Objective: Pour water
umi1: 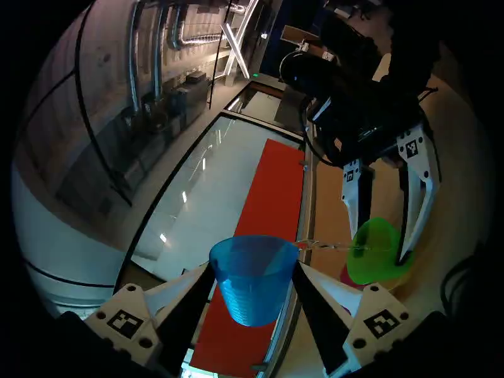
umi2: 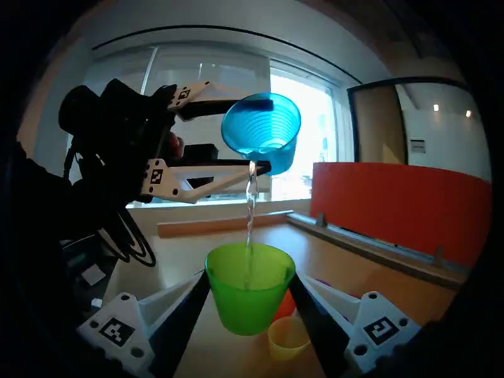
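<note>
Wooden worktop (umi2: pixel 340 252) runs open toward bright windows (umi2: pixel 309 120). At left the left gripper (umi2: pixel 259 135) clamps a ribbed translucent blue cup (umi2: pixel 261 126), tilted high; its thin water stream (umi2: pixel 250 201) drops into the smooth green cup (umi2: pixel 249 296) clamped in the right gripper (umi2: pixel 250 278). Red partition (umi2: pixel 403 201) edges the worktop's right.

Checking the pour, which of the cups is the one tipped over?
The blue cup: it is tilted, water streaming from its rim into the green cup, which stands upright, as does the yellow cup on the table.
</note>
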`<act>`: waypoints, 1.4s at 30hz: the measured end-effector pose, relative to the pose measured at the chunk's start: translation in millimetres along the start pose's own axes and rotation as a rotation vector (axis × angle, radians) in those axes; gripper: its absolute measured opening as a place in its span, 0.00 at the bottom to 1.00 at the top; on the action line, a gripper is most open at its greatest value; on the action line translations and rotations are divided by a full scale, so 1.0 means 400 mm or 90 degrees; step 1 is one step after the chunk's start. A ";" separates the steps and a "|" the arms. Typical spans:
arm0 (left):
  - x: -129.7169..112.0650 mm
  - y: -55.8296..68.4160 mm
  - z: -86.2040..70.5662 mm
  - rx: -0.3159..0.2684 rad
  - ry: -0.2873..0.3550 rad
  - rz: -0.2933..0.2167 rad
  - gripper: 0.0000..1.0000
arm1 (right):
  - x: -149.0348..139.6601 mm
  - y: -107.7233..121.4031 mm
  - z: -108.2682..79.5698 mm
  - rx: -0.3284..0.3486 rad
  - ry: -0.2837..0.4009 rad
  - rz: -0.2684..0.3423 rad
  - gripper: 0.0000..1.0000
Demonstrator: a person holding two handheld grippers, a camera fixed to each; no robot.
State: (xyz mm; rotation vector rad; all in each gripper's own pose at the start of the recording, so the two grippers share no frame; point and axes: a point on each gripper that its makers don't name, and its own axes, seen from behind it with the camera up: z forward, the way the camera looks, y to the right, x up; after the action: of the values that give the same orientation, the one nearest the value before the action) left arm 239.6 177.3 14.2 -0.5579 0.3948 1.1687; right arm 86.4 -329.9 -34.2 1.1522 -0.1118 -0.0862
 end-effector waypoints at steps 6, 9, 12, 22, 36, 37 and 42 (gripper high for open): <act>0.004 -0.001 -0.002 0.001 0.000 0.010 0.85 | -0.001 0.002 -0.002 0.000 0.001 0.001 0.90; 0.005 0.001 -0.002 -0.001 -0.001 0.016 0.85 | -0.002 0.002 -0.002 -0.001 0.001 0.000 0.90; 0.007 -0.001 -0.002 0.002 -0.001 0.023 0.85 | -0.002 0.003 -0.002 -0.002 0.001 0.000 0.90; 0.014 0.000 0.004 0.004 0.002 0.041 0.85 | 0.000 0.001 -0.004 -0.003 0.002 -0.001 0.90; 0.025 -0.006 0.000 0.006 0.004 0.069 0.85 | -0.004 0.005 -0.006 -0.005 0.002 -0.002 0.90; 0.025 -0.006 0.000 0.006 0.004 0.071 0.85 | -0.004 0.005 -0.006 -0.005 0.002 -0.002 0.90; 0.028 -0.009 -0.002 0.008 0.004 0.079 0.85 | -0.003 0.005 -0.004 -0.003 0.003 -0.004 0.90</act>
State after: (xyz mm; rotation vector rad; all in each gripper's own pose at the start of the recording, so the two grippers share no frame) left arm 246.7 184.3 8.1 -0.5324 0.4459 1.2825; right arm 85.5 -327.4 -33.2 1.1476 -0.1044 -0.0894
